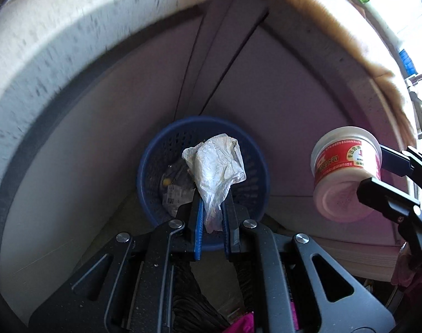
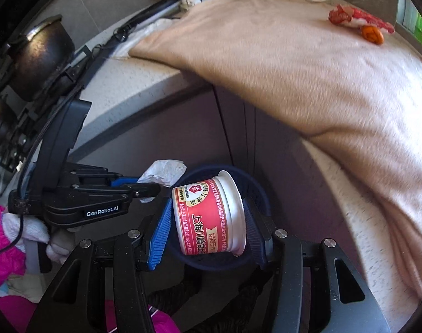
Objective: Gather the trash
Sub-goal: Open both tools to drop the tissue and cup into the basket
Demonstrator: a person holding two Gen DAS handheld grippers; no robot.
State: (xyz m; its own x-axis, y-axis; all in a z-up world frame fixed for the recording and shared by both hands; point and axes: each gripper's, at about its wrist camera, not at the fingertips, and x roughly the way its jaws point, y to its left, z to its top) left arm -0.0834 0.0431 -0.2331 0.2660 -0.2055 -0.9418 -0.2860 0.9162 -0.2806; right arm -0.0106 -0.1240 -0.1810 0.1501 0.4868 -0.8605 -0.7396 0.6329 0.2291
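You are holding trash over the blue basket (image 1: pixel 152 172): your left claw (image 1: pixel 212 208) is pinching a crumpled wrapper (image 1: pixel 216 169), your right claw (image 2: pixel 208 222) is squeezing a red cup (image 2: pixel 208 216). Next, I think, you open both claws over it.

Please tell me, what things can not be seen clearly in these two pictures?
- Left wrist view: blue basket contents, partly hidden by the crumpled plastic wrap in the left gripper.
- Right wrist view: basket interior, hidden by the cup in the right gripper.
- Right wrist view: red and orange scraps, blurred.
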